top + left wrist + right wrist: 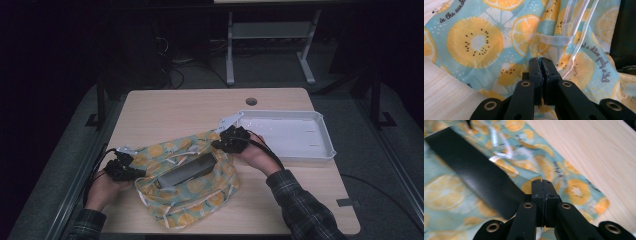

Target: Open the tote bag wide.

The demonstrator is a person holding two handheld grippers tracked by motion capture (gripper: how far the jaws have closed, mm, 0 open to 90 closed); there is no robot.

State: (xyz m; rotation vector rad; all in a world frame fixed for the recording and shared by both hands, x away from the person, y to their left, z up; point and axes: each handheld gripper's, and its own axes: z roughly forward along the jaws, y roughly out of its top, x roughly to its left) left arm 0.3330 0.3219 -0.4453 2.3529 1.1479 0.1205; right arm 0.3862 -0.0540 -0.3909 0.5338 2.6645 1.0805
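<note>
A soft bag point(187, 177) with orange fruit pictures was seen low in the middle of the high view, lying on the wooden table point(165, 107). A long dark box point(182, 172) was seen inside its open mouth. The left gripper point(131, 173) was at the bag's left edge, and its jaws were pinched tight on the thin cloth. The right gripper point(218, 145) was at the bag's upper right edge, and its jaws were squeezed together on the rim there. A white tray point(320, 135) was seen at the right, just beside the bag.
</note>
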